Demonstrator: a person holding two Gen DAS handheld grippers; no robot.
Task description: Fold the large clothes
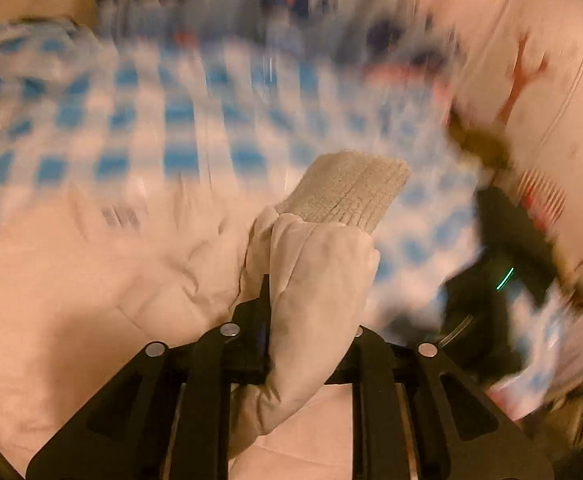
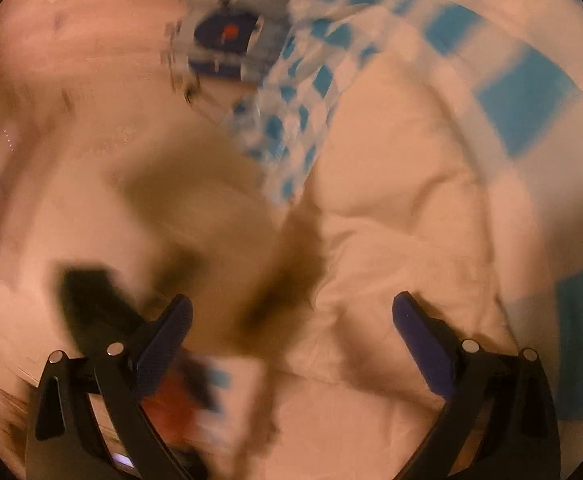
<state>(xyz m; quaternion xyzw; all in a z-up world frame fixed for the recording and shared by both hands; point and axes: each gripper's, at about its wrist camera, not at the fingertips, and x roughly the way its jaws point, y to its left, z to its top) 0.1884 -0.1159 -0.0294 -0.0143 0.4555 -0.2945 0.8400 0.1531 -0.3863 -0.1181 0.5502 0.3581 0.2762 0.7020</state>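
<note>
A cream padded jacket [image 1: 91,280] lies on a blue-and-white checked sheet [image 1: 179,120]. My left gripper [image 1: 291,300] is shut on the jacket's sleeve [image 1: 315,280], whose ribbed knit cuff [image 1: 351,188] sticks out past the fingers. The scene behind is motion-blurred. In the right wrist view the same cream jacket [image 2: 403,220] spreads below, with the checked sheet [image 2: 291,112] behind it. My right gripper [image 2: 291,320] is open and empty above the jacket, its blue-padded fingers [image 2: 415,328] wide apart.
A dark blurred object [image 1: 491,300] sits at the right of the left wrist view. A pale wall or bedding [image 1: 551,100] with a red mark stands beyond it. A dark blue printed patch [image 2: 227,36] lies at the far side. Brown shadow falls on the cloth [image 2: 211,208].
</note>
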